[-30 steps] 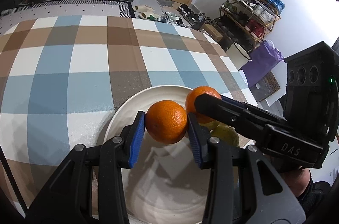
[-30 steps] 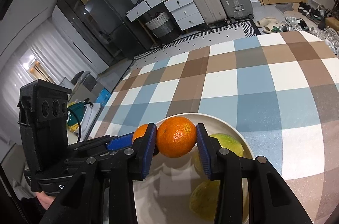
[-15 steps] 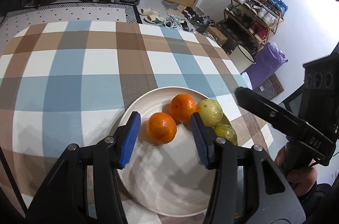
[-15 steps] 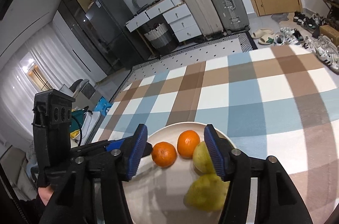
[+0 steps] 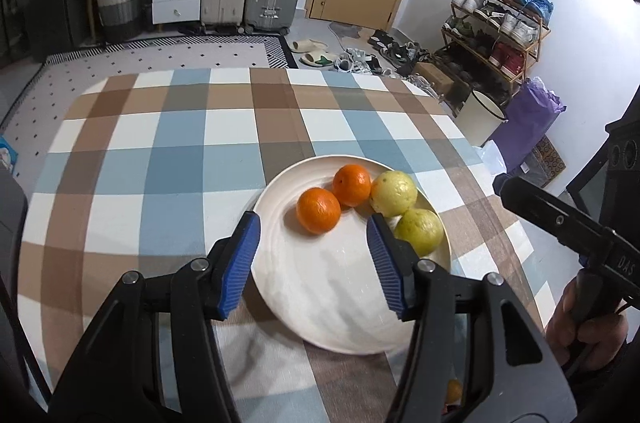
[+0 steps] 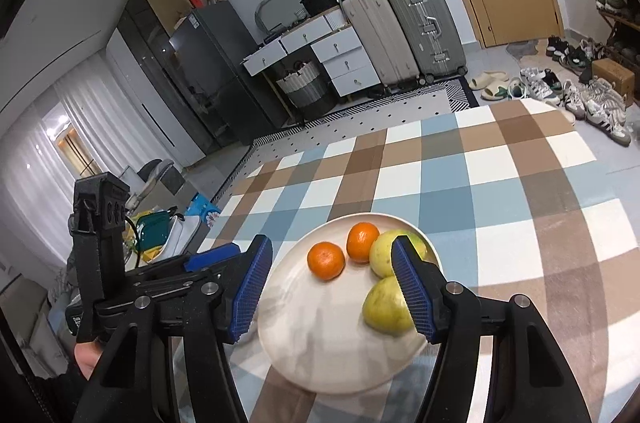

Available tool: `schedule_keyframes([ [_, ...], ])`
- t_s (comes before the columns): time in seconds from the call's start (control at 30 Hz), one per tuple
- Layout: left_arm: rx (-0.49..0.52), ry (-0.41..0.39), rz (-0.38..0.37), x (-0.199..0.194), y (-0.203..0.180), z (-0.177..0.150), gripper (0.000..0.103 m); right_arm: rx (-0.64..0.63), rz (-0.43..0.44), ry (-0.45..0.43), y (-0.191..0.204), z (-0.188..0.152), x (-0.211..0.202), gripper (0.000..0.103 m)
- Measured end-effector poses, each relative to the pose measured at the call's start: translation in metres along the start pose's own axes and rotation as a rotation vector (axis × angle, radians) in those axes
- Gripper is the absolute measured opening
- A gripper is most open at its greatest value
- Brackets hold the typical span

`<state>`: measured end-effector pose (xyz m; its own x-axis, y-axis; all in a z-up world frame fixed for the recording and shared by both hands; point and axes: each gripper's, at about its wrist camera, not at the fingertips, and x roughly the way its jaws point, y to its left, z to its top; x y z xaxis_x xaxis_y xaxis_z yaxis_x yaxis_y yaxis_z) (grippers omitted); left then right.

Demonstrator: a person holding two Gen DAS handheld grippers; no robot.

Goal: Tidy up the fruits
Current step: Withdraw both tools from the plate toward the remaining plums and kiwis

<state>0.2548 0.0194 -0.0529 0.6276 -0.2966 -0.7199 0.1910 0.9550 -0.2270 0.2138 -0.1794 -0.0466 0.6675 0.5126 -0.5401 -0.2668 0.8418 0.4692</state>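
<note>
Left tool (image 5: 312, 243): released, jaws spread with nothing between the blue pads; they have just been opening. It hangs above the near part of the plate.
Right tool (image 6: 332, 275): released too, jaws wide and empty, just been opening; it is held over the plate from the opposite side.
Plate (image 5: 320, 311): white, round, on the checked worktop (image 5: 160, 163), directly ahead of and below both tools.
Near orange (image 5: 318, 210): on the plate just past the left tool's tips, touching neither pad.
Far orange (image 5: 352, 185): just beyond the near orange, close beside it, next to the upper green-yellow fruit.
Upper green-yellow fruit (image 5: 393, 193): on the plate's far right part as seen from the left tool, beyond its right pad.
Lower green-yellow fruit (image 5: 420, 231): just outside the left tool's right pad, touching the upper one; in the right wrist view it lies partly behind that tool's right pad.
Hand (image 5: 584, 335): grips the handle of the right tool, to the right of the left tool.
Fruit kind: green-yellow pair too unclear to name.
</note>
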Motion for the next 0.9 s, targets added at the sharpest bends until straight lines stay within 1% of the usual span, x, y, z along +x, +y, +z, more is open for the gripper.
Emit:
schedule_keyframes([
  [0.07,0.008,-0.011,0.009,-0.011,-0.006,-0.007,0.054,-0.007,0.000,-0.002,0.003,-0.005,-0.007,0.065],
  [0.17,0.018,-0.029,0.019,-0.025,-0.013,-0.017,0.064,-0.017,0.000,-0.015,0.008,-0.013,-0.020,0.072],
  [0.23,0.016,-0.038,0.017,-0.033,-0.018,-0.024,0.066,-0.027,0.001,-0.024,0.010,-0.019,-0.028,0.074],
  [0.3,0.014,-0.041,0.022,-0.040,-0.021,-0.031,0.071,-0.034,0.003,-0.026,0.013,-0.025,-0.034,0.079],
  [0.33,0.012,-0.043,0.022,-0.042,-0.023,-0.035,0.073,-0.037,0.005,-0.025,0.014,-0.028,-0.037,0.080],
  [0.4,0.007,-0.051,0.010,-0.051,-0.026,-0.044,0.080,-0.048,0.011,-0.027,0.018,-0.035,-0.044,0.081],
  [0.43,0.008,-0.057,0.003,-0.055,-0.028,-0.048,0.081,-0.052,0.012,-0.029,0.019,-0.037,-0.047,0.081],
  [0.5,0.014,-0.069,-0.009,-0.062,-0.031,-0.058,0.083,-0.064,0.019,-0.035,0.023,-0.045,-0.054,0.088],
  [0.57,0.021,-0.070,-0.009,-0.067,-0.036,-0.067,0.085,-0.081,0.023,-0.045,0.027,-0.051,-0.061,0.091],
  [0.63,0.027,-0.066,-0.011,-0.070,-0.041,-0.075,0.091,-0.100,0.026,-0.055,0.031,-0.059,-0.068,0.091],
  [0.67,0.029,-0.062,-0.004,-0.073,-0.043,-0.081,0.098,-0.105,0.026,-0.059,0.033,-0.062,-0.070,0.093],
  [0.7,0.029,-0.062,-0.001,-0.074,-0.044,-0.084,0.102,-0.107,0.026,-0.062,0.034,-0.064,-0.072,0.095],
  [0.77,0.029,-0.066,-0.002,-0.078,-0.046,-0.093,0.102,-0.113,0.025,-0.070,0.035,-0.071,-0.078,0.096],
  [0.9,0.013,-0.046,-0.003,-0.081,-0.045,-0.107,0.102,-0.103,0.016,-0.086,0.034,-0.082,-0.088,0.098],
])
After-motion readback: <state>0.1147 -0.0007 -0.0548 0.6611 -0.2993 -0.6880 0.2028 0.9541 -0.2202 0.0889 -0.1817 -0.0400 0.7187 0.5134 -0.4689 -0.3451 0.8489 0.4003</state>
